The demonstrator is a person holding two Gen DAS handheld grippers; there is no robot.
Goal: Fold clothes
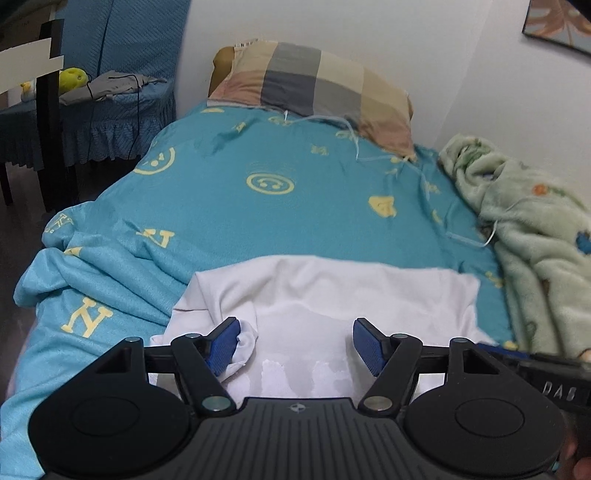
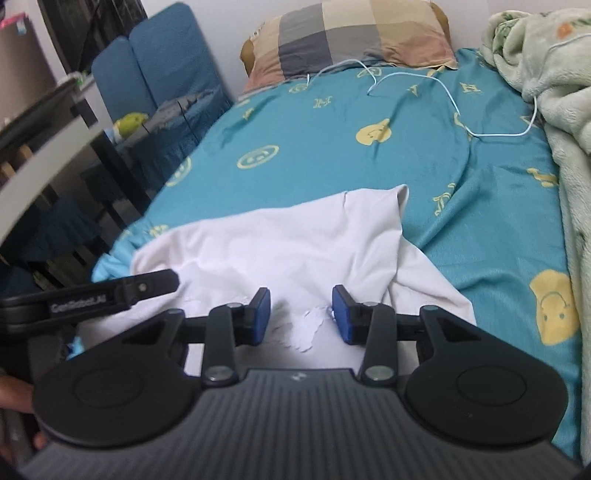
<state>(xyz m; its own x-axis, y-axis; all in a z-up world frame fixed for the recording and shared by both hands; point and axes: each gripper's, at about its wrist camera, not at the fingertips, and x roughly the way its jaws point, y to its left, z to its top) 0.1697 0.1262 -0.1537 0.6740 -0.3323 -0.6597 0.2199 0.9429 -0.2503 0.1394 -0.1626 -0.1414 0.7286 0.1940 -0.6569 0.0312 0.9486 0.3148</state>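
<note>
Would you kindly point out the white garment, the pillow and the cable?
white garment [image 1: 332, 288], left wrist view, flat middle.
pillow [image 2: 351, 33], right wrist view, checked cover.
cable [image 2: 458, 107], right wrist view, its bend.

white shirt [image 1: 332, 295] lying rumpled and partly folded right under both grippers, one bunched fold touching the left gripper's [image 1: 293, 345] pad

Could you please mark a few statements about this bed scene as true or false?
1. A white garment lies on the teal bedsheet. True.
2. The pillow is plain red. False: it is checked in beige, grey and pink.
3. A thin cable runs across the sheet. True.
4. The fluffy green blanket covers the white garment. False: it lies bunched along the wall side, apart from it.
5. The left tool is open. True.
</note>
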